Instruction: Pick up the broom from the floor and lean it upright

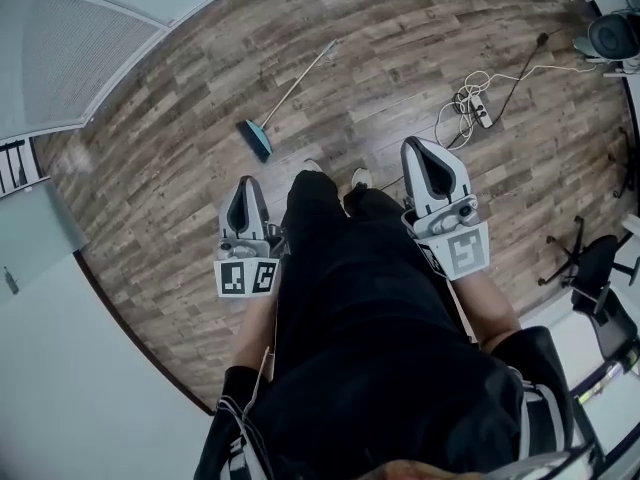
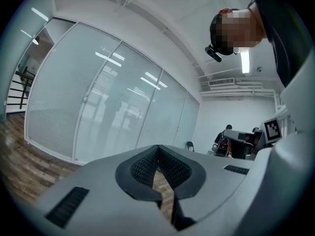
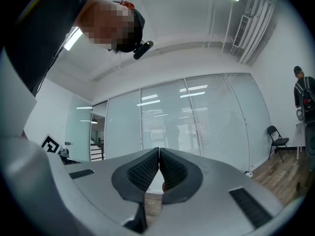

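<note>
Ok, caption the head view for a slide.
Broom lies flat on the wood floor; left gripper and right gripper shut, empty.

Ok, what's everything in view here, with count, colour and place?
broom: one, teal head and pale handle, flat on the floor ahead of the person
power strip: one, white, with coiled cable, floor at upper right
office chair: one, black, right edge
glass wall: one, frosted grey, upper left
floor: one, brown wood planks, throughout
legs: two, black trousers, centre
left gripper: one, grey, left of legs, shut, empty
right gripper: one, grey, right of legs, shut, empty
</note>
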A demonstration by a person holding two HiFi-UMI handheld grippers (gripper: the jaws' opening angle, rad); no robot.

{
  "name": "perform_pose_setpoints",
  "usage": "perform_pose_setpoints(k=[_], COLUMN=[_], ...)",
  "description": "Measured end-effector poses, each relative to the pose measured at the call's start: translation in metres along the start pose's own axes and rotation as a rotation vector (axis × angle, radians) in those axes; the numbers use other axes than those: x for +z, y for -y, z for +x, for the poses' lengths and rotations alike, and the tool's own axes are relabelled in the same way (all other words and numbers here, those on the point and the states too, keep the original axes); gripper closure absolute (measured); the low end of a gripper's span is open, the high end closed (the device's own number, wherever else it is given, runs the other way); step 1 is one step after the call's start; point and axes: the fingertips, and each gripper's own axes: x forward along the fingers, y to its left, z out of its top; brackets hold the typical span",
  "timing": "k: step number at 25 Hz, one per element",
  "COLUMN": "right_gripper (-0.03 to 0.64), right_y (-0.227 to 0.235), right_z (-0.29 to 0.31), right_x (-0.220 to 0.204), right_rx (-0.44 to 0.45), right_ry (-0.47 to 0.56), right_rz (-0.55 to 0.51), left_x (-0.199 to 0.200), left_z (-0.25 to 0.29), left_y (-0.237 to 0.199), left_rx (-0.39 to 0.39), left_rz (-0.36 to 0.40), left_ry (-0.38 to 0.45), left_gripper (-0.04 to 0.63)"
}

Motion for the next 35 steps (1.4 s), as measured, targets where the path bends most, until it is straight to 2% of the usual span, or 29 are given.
perform_pose_setpoints(k=[5, 11, 13, 15, 17, 22, 28, 32, 35], right_gripper=[0.598, 0.598, 0.598, 0.598, 0.598, 0.598, 0.598, 0.598, 0.598], right_y=[0.032, 0.065, 0.074, 0.084, 0.092, 0.097, 0.078, 0.073, 0.077], right_z=[0.018, 0.078, 0.108, 0.147, 0.185, 0.249, 0.297, 0.324, 0.339], right_x=[-0.015, -0.02, -0.023, -0.028, -0.028, -0.024, -0.047, -0.073, -0.095], right_rx=[-0.045, -0.107, -0.115, -0.125, -0.121, -0.102, -0.049, -0.043, -0.079], right_ry=[-0.035, -0.053, -0.063, -0.071, -0.067, -0.039, -0.08, -0.118, -0.161], right_rz=[-0.009, -0.01, 0.046, 0.157, 0.198, 0.138, 0.007, -0.012, 0.035], left_x=[-0.012, -0.009, -0.005, -0.003, -0.001, 0.01, 0.042, 0.059, 0.063], left_z=[0.051, 0.128, 0.151, 0.173, 0.195, 0.235, 0.268, 0.289, 0.301], left_y=[-0.005, -0.035, -0.051, -0.069, -0.082, -0.104, -0.125, -0.134, -0.14], left_rx=[-0.049, -0.077, -0.07, -0.063, -0.067, -0.074, -0.053, -0.048, -0.034], left_rz=[0.0, -0.003, -0.029, -0.052, -0.058, -0.051, -0.049, -0.027, -0.021], left_ry=[-0.04, -0.038, -0.04, -0.056, -0.072, -0.066, 0.01, 0.063, 0.075], left_gripper=[0.578, 0.578, 0.578, 0.578, 0.578, 0.578, 0.578, 0.578, 0.578])
